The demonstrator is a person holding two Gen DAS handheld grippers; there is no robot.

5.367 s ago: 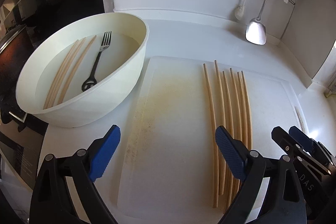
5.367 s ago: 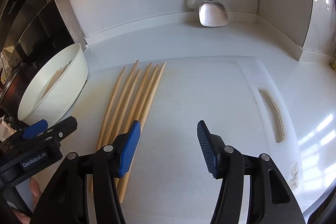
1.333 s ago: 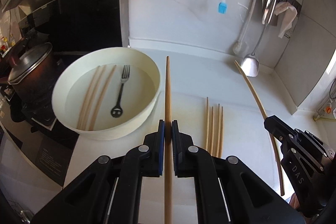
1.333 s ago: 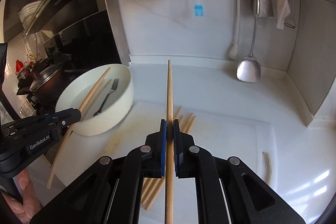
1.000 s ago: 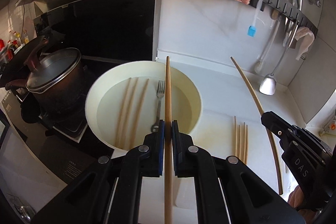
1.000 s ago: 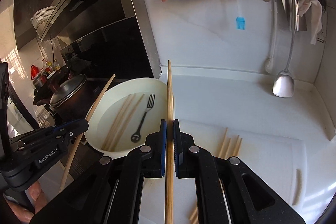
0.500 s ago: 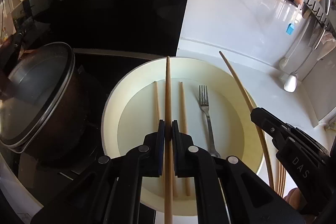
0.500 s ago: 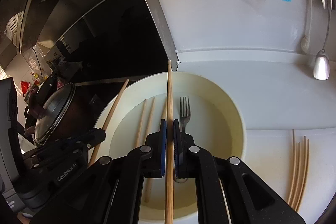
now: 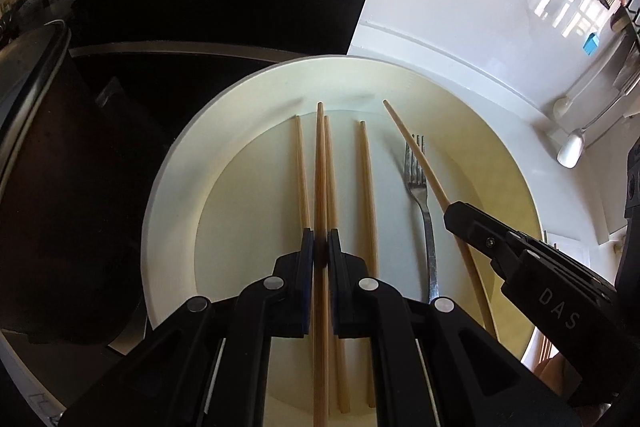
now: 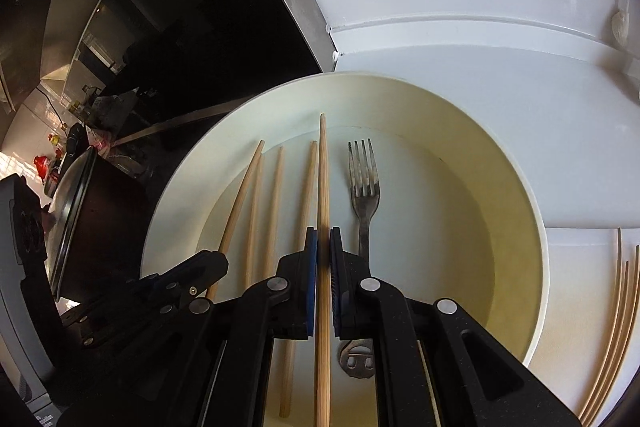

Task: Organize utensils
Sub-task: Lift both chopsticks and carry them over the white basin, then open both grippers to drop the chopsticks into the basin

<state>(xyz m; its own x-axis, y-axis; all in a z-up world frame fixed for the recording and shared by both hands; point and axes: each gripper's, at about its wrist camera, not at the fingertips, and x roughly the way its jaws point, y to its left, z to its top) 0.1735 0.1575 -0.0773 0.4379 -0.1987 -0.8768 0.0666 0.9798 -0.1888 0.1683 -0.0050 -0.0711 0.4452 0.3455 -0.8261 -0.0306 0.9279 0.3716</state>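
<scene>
My left gripper (image 9: 320, 247) is shut on a wooden chopstick (image 9: 320, 167) and holds it over the white bowl (image 9: 176, 163). My right gripper (image 10: 323, 243) is shut on another chopstick (image 10: 322, 179) over the same bowl (image 10: 532, 219). In the left wrist view that second chopstick (image 9: 416, 155) slants across the right. Three chopsticks (image 9: 366, 179) and a metal fork (image 9: 420, 187) lie in the bowl. The fork (image 10: 363, 183) and loose chopsticks (image 10: 276, 203) also show in the right wrist view.
A dark pot with a lid (image 10: 68, 211) stands left of the bowl on the black stove. Several chopsticks (image 10: 618, 327) lie on the white cutting board to the right. Ladles (image 9: 572, 147) hang on the white back wall.
Both grippers have come down closer over the bowl, each still holding its chopstick. The bowl now fills both views.
</scene>
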